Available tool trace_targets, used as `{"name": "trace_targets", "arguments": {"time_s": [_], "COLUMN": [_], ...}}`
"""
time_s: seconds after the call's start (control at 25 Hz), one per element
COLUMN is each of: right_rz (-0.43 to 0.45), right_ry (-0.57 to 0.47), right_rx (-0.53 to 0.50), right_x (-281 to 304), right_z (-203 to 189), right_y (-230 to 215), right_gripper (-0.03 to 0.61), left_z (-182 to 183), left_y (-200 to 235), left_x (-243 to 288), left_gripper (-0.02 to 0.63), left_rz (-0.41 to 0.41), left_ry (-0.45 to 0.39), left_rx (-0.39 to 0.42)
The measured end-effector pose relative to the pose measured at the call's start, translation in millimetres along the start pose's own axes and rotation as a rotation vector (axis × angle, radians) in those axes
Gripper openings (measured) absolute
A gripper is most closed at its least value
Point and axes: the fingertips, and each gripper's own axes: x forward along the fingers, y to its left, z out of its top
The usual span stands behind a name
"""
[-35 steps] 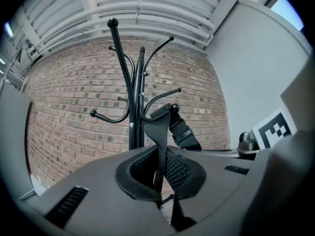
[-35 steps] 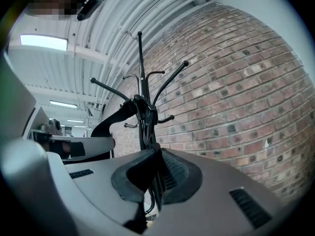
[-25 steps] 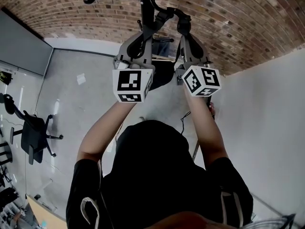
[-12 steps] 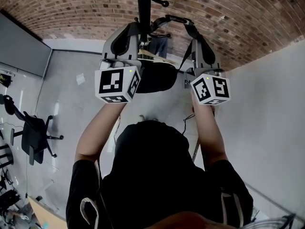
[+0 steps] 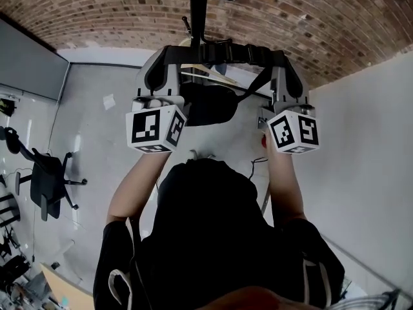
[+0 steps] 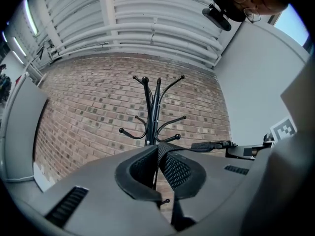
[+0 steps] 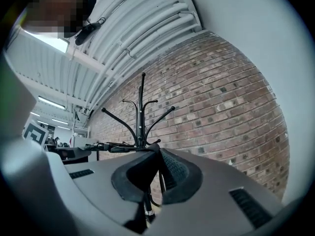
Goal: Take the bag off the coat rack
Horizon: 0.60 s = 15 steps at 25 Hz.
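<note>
The left tool (image 5: 171, 54) is clamped on one end of the bag's black strap (image 5: 226, 52), and the right tool (image 5: 280, 57) pinches the other end. The strap runs taut and level between them. In each gripper view the dark pads meet on the webbing. The black bag (image 5: 206, 105) hangs below the strap, between the two raised forearms, in front of the coat rack (image 5: 198, 18) by the brick wall (image 5: 310, 18). Whether the strap touches the rack's pole cannot be told. The only print is the black-and-white square markers on each cube (image 5: 157, 129).
</note>
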Motion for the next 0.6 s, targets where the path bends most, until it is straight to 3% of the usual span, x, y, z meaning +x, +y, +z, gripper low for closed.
{"name": "trace_targets", "arguments": {"time_s": [0.16,0.6], "right_rz": [0.011,0.012], "right_ry": [0.017,0.042], "right_rx": [0.029,-0.108], "right_x": [-7.8,-24.8], "right_z": [-11.1,-17.0], "right_y": [0.5,22.6], "right_gripper": [0.021,0.021], "left_z": [-14.3,-16.4], "left_y": [2.1,14.8], "left_x": [-8.9,-29.5], "left_gripper": [0.021,0.021], "left_rz": [0.011,0.034], "left_ry": [0.015,0.017], "left_rx": [-0.022,-0.058]}}
